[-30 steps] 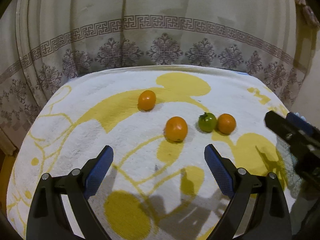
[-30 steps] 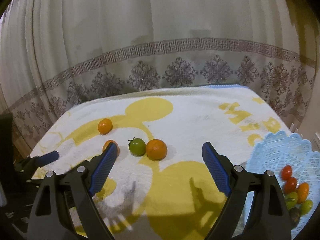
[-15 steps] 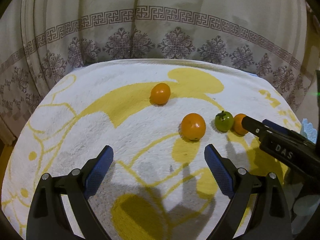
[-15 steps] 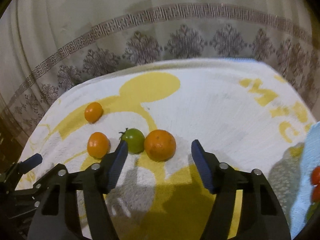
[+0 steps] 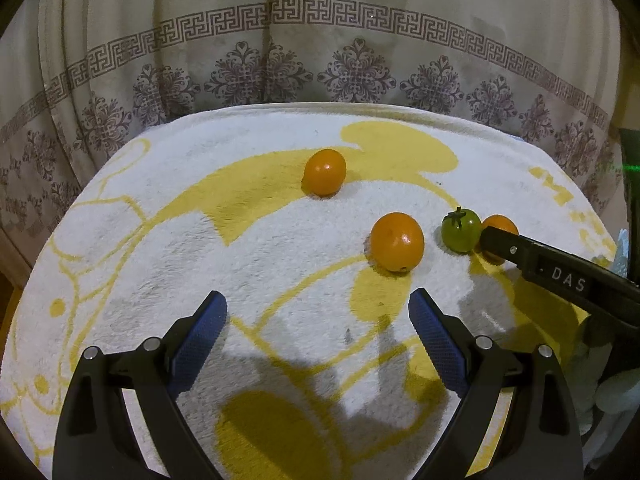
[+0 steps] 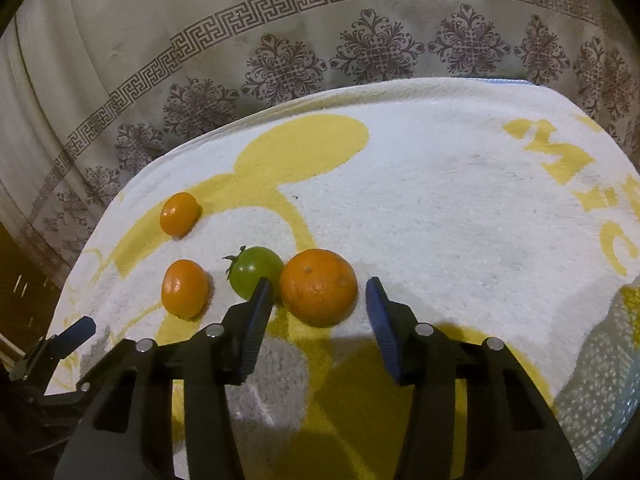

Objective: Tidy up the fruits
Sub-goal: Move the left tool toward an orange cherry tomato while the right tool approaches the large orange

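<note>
Right claw [image 6: 320, 304], lowered over the white-and-yellow towel [image 6: 440, 208], has just been narrowing around the large round orange fruit [image 6: 318, 286]; pads flank it, not yet pressing. Green tomato [image 6: 256, 272] lies just beside. Left claw [image 5: 318, 320] hangs spread, empty. Pickup appears imminent.

Left tool [image 5: 316, 320] spread wide over white-and-yellow towel [image 5: 160, 240], nothing between. Ahead: two oranges [image 5: 324, 172] [image 5: 397, 241] apart. Farther right, green tomato [image 5: 461, 230] beside a third orange [image 5: 498, 224], partly hidden by right tool [image 5: 520, 250].
</note>
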`<state>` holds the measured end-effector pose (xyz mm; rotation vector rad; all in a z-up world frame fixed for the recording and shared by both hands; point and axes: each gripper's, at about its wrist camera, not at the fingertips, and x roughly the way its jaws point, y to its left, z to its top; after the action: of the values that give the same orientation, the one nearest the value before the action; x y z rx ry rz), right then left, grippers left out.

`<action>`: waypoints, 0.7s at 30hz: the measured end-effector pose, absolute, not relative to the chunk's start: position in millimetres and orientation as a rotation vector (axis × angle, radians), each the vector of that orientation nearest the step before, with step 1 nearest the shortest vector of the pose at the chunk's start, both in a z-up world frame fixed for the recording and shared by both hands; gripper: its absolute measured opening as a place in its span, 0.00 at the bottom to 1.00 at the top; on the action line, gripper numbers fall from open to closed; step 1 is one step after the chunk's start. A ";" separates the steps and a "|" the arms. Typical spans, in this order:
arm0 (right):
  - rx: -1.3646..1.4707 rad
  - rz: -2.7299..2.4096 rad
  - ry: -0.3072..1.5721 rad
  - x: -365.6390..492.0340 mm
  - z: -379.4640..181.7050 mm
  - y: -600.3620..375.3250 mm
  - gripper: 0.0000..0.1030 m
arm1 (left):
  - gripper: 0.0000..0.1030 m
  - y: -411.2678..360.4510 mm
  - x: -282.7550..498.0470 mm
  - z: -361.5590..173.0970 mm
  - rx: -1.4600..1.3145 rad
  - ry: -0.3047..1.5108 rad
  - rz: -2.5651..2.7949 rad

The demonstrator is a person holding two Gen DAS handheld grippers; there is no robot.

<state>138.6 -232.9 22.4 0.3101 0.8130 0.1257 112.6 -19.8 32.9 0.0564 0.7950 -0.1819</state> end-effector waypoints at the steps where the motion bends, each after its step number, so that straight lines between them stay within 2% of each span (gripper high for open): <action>1: 0.308 0.130 0.813 138.8 22.2 -232.5 0.43 | 0.89 -21.2 113.8 32.4 0.062 0.798 -0.179; 4: 0.305 0.133 0.810 138.1 22.0 -232.9 0.40 | 0.89 -27.5 118.5 33.1 0.089 0.796 -0.172; 15: 0.315 0.139 0.798 131.3 21.9 -235.2 0.39 | 0.89 -52.7 141.1 29.2 0.125 0.800 -0.202; 21: 0.301 0.126 0.789 129.3 22.9 -232.8 0.39 | 0.76 -62.0 150.8 23.8 0.128 0.808 -0.224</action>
<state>129.3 -232.8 22.9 0.3005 0.7894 0.1256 150.8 -62.0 23.8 0.1283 0.8084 -0.2240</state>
